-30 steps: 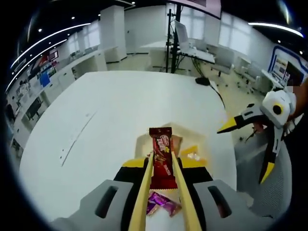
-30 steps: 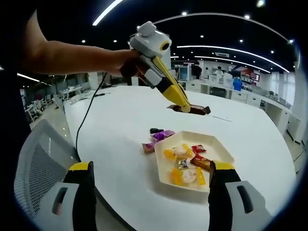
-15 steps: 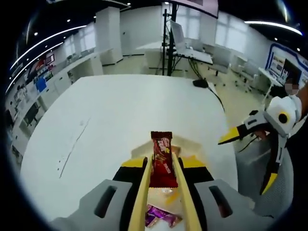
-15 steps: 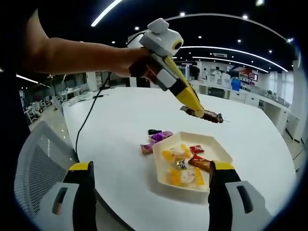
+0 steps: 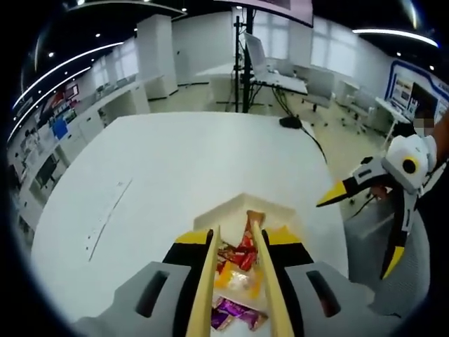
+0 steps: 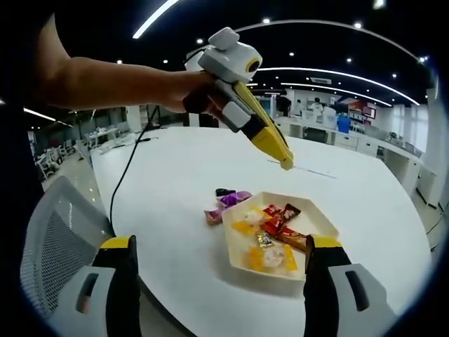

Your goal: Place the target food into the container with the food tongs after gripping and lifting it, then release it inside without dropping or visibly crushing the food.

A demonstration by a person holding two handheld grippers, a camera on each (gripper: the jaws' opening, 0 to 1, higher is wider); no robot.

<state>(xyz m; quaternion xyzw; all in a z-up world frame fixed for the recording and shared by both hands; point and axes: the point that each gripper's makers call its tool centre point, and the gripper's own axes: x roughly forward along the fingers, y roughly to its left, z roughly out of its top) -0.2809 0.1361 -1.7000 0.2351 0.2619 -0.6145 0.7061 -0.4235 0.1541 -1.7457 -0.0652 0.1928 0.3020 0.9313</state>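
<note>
The left hand-held gripper hangs above the white container with the food tongs on it parted and holding nothing. The red-brown snack bar lies inside, directly below and just ahead of the tong tips, long axis slanting across the other sweets. The right hand-held gripper waits spread and empty nearer the table edge; the left is nearer.

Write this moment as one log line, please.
phase: released | red snack bar: in white tray | left gripper: open above | right gripper: open
</note>
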